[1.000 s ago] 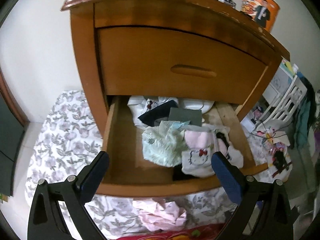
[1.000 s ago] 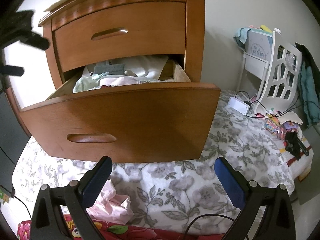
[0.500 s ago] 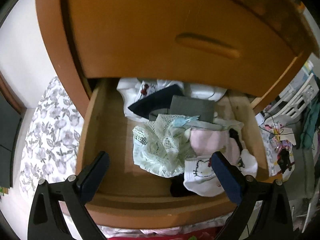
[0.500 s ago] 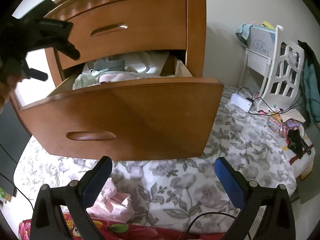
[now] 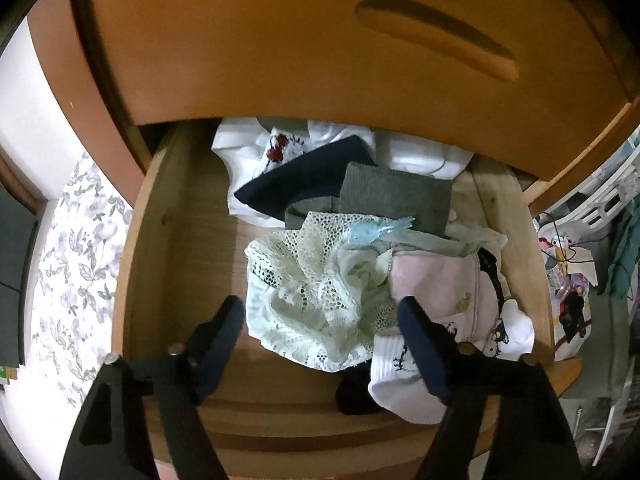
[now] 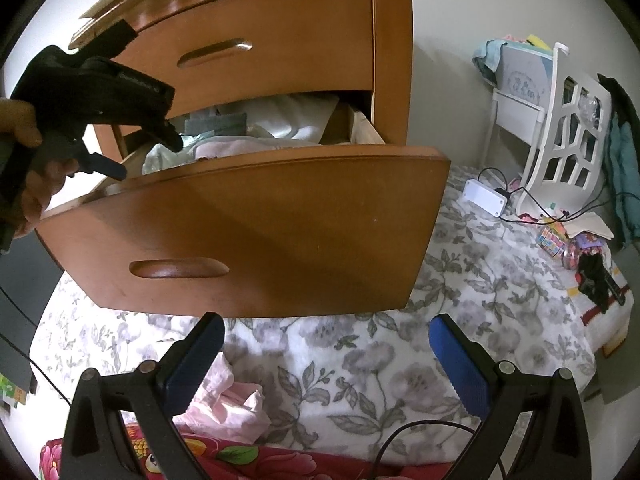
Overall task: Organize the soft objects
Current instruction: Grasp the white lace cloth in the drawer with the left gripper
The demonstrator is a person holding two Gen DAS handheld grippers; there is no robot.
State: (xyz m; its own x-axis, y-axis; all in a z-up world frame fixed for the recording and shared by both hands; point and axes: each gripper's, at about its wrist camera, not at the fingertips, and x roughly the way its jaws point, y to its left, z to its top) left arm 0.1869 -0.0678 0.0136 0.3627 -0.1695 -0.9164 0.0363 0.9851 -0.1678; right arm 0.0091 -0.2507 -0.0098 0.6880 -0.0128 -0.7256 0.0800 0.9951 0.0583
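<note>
The open lower drawer holds a heap of soft things: a pale green lace garment, a pink cloth, white socks, a grey cloth and a navy cloth. My left gripper is open, its fingers on either side of the lace garment just above it. It also shows in the right wrist view over the drawer. My right gripper is open and empty, low in front of the drawer front. A pink cloth lies on the bed below it.
The closed upper drawer hangs over the back of the open one. The floral bedspread carries a white box, cables and small toys at the right. A white chair stands at the back right. A red floral cloth lies at the near edge.
My left gripper has moved forward and down into the open drawer, its fingers narrowing around the lace garment. My right gripper has stayed almost still.
</note>
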